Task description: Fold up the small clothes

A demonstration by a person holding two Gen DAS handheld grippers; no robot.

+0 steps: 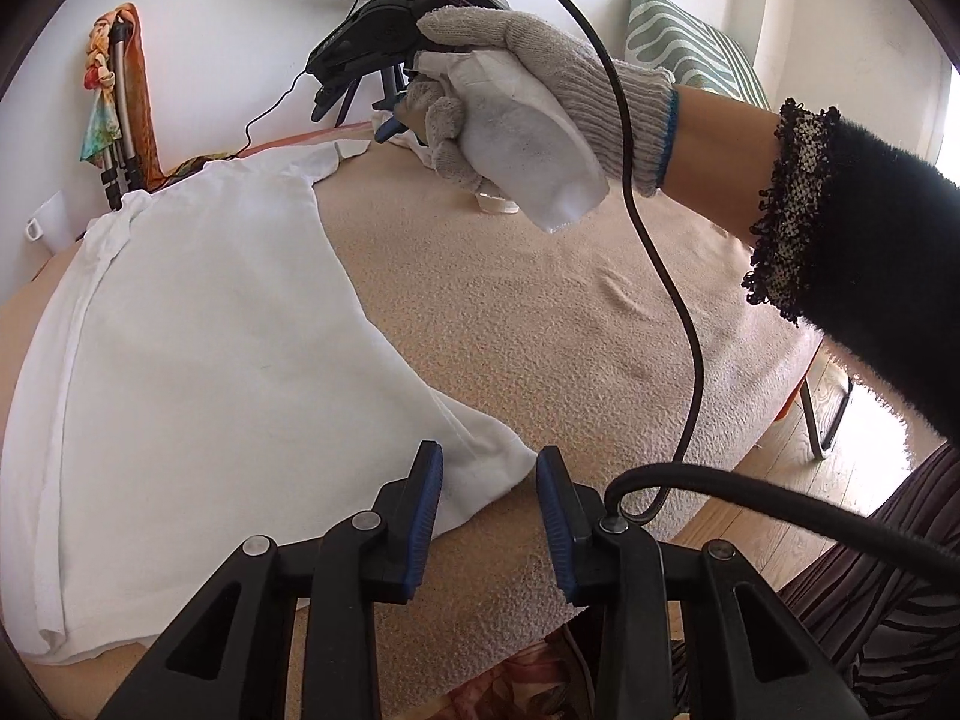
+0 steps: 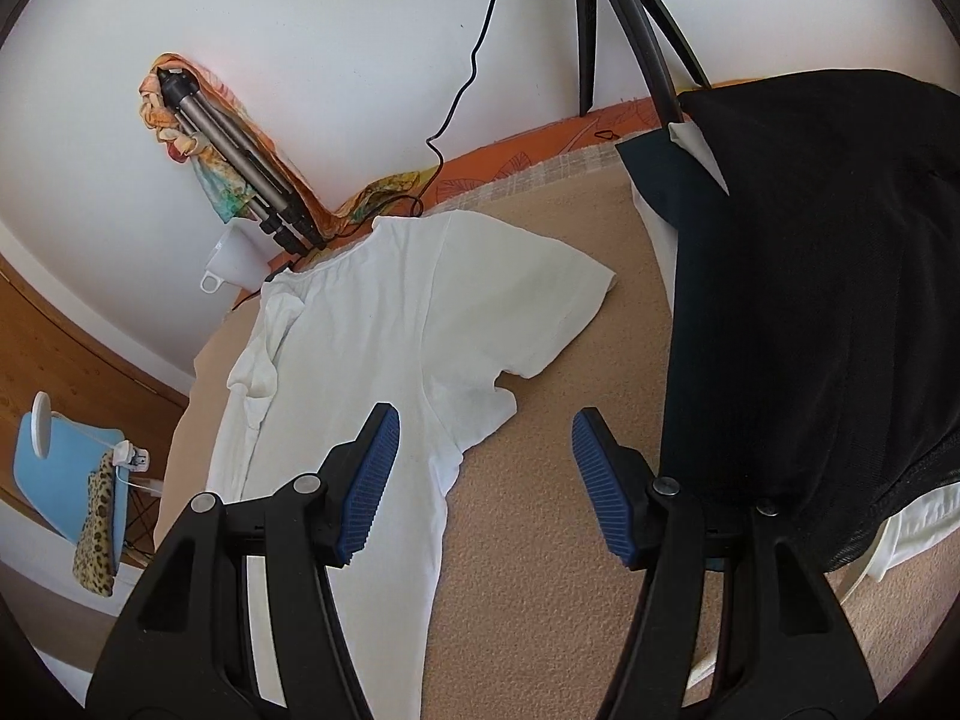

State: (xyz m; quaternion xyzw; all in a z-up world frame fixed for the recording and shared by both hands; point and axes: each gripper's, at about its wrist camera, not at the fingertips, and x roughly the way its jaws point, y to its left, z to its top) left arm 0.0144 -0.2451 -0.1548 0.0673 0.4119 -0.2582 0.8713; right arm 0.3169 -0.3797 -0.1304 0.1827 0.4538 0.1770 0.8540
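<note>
Blue-padded left gripper [image 1: 489,480] open over white cotton T-shirt's [image 1: 198,312] corner on beige carpet-like surface [image 1: 510,312]; right gripper [image 2: 485,450] open too, empty.

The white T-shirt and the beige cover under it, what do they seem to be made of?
White T-shirt: soft knit, likely cotton; matte, it wrinkles at the neck and has stitched seams along its sleeve. Beige cover: a nubby, looped pile like terry or fleece; matte, with a pebbly surface and soft dents. The exact fibre cannot be told for either.

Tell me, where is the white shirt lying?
The white shirt lies flat on the beige blanket, left of the black cloth in the right wrist view.
</note>
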